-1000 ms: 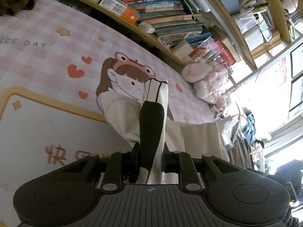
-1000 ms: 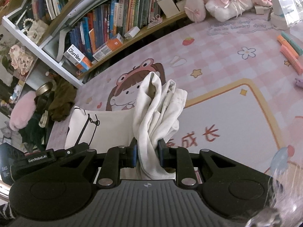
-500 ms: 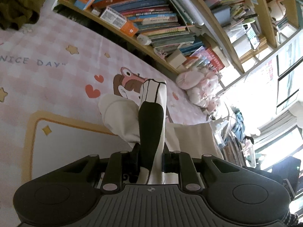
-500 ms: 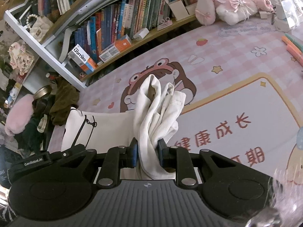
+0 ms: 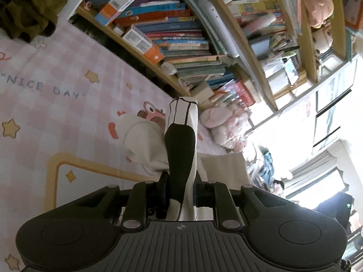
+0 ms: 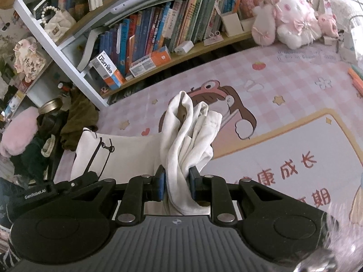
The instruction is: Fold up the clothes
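Both claws, the left claw (image 5: 180,190) and the right claw (image 6: 176,182), stay clenched on the white garment (image 6: 188,136), carrying it toward the bookshelf (image 6: 145,38) at twelve o'clock over the pink mat (image 6: 295,72), so the fold looks underway

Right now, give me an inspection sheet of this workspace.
Surface: pink checked mat with a cartoon girl print and a framed white panel.
Job's things: one white garment with black line print, lifted at two bunched points, its middle spread between them.
Clutter: olive cloth and pink fluffy item at the mat's edge; plush toys.
Grippers: left gripper shut on the black-printed part; right gripper shut on a plain white bunch.
Cables: nothing seen.
Surroundings: bookshelf crammed with books; bright window in the left wrist view.
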### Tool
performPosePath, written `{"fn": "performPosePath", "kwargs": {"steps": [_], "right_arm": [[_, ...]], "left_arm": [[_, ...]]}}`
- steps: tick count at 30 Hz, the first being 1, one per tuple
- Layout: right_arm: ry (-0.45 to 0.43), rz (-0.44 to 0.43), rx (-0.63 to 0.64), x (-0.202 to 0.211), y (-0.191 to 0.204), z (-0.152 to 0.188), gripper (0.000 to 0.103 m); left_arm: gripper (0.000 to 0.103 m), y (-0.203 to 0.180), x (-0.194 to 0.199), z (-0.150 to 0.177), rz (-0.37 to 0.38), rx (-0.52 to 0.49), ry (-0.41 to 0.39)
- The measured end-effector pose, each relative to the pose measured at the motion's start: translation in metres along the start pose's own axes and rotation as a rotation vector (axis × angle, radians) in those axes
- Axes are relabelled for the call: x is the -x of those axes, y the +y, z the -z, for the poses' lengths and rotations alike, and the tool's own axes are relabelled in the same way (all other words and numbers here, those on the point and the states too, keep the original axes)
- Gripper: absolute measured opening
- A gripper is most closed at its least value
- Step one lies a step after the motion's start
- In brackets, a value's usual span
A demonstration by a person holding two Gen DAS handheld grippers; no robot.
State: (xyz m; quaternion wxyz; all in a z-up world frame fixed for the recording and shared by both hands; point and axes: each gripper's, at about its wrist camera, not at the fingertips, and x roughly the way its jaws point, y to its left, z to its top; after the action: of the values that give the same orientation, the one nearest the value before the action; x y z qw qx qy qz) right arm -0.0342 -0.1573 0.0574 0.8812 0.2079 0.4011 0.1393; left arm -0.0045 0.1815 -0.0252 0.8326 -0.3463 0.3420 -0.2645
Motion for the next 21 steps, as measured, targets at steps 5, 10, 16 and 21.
{"fn": "performPosePath", "kwargs": {"steps": [5,10,16,21], "right_arm": [[-0.031,0.006,0.004,-0.006,0.01,-0.01,0.019],[-0.048,0.008,0.002,-0.012,0.016,-0.021,0.019],[-0.049,0.009,-0.021,-0.023,0.013,-0.034,0.019],[-0.048,-0.003,-0.038,-0.037,0.008,-0.045,0.019]], "left_arm": [[0.018,0.004,-0.001,-0.016,0.027,-0.002,-0.013],[0.018,0.008,-0.007,-0.031,0.045,-0.002,-0.015],[0.018,0.017,-0.02,-0.044,0.065,0.031,0.0],[0.018,0.022,-0.032,-0.058,0.069,0.032,0.007]]}}
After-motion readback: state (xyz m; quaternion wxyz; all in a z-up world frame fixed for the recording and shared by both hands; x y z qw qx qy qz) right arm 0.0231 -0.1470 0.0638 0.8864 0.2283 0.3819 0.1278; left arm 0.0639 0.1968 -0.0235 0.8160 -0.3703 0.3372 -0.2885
